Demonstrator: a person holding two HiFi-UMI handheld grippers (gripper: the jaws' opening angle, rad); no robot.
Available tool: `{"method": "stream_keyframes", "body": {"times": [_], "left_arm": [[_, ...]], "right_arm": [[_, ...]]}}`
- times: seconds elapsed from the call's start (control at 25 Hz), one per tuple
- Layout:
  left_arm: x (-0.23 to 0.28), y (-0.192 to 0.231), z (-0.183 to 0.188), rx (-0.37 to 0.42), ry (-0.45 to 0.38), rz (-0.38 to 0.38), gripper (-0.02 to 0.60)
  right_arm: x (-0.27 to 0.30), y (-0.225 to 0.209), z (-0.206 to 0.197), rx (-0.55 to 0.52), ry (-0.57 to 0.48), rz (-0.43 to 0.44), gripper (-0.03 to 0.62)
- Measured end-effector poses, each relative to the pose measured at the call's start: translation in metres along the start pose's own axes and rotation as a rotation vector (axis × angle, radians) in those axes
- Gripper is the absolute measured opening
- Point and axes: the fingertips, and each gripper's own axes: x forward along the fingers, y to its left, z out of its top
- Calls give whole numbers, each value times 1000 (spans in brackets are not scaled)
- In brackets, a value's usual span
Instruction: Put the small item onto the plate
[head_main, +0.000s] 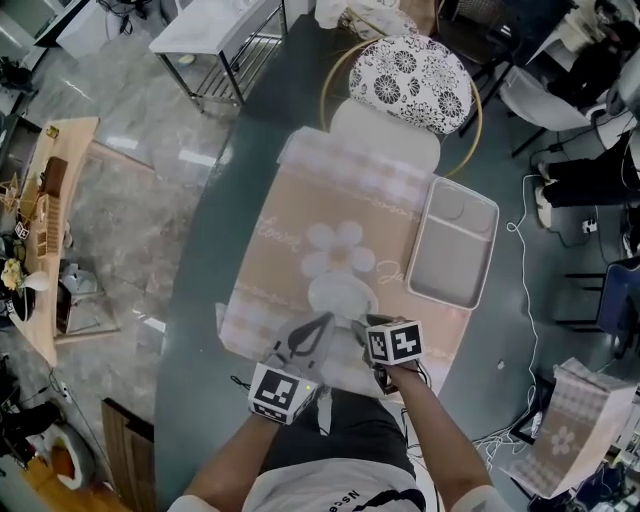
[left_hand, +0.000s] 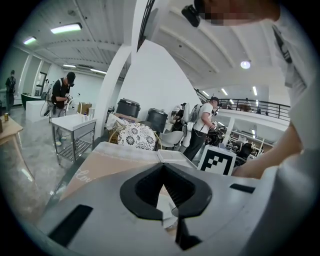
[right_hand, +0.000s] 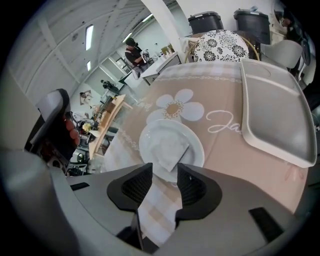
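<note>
A small white folded square (right_hand: 167, 145) lies on the round white plate (right_hand: 199, 142), one corner pointing to about five o'clock. The right gripper (right_hand: 164, 172) hangs over the plate's near rim, jaws apart and empty, with the square at twelve o'clock. The left gripper (left_hand: 163, 169), fingertips together on nothing, waits alongside.

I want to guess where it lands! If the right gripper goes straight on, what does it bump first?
Probably the white folded piece lying on the plate, straight ahead of the open right gripper; depth is unclear, though.
</note>
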Motion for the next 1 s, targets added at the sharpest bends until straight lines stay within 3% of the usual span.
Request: {"method": "stream_keyframes", "body": {"times": [0.16, 0.36, 0.56, 0.76, 1.0], "left_arm": [[-4, -5, 11, -2, 26, 8, 5], [-18, -21, 35, -17, 23, -1, 5], [-36, -40, 64, -31, 5, -4, 5], [-54, -63, 95, -14, -9, -17, 5], [-79, -85, 130, 17, -59, -37, 5]], "right_arm": [[-30, 11, 8, -47, -60, 9, 142], [-80, 50, 26, -128, -202, 77, 57], [-133, 86, 53, -153, -365, 108, 41], [-187, 118, 71, -150, -480, 192, 32], [-259, 144, 90, -250, -682, 150, 17]]}}
